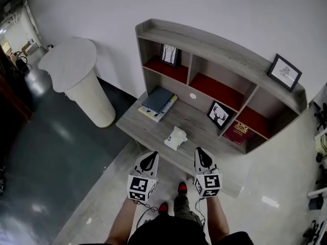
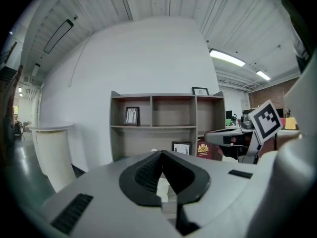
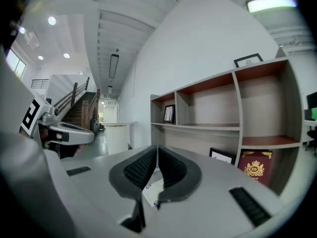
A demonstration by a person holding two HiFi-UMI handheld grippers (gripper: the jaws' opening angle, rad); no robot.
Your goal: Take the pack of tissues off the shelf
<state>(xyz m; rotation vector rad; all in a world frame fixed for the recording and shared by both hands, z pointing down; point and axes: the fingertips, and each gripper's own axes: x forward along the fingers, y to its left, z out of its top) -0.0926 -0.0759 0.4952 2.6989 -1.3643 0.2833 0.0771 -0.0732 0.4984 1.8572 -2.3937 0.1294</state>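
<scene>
Pack of tissues (image 1: pixel 175 138): white, crumpled, lying on the lower board (image 1: pixel 144 126) of the grey shelf unit (image 1: pixel 204 38), near its front edge, with bare board all round.
Red book (image 1: pixel 238 132): gold crest on the cover; the lettering is too small to read.
Stacked books (image 1: pixel 159 102): well apart from the pack, to its left.
Deer picture (image 1: pixel 219 114): leaning behind the pack, to its right.
Left gripper (image 1: pixel 148 161): jaws closed tip to tip, held short of the board's edge, pointing at the shelf.
Right gripper (image 1: pixel 203 158): jaws likewise together, level with the left, the pack ahead between the two.
</scene>
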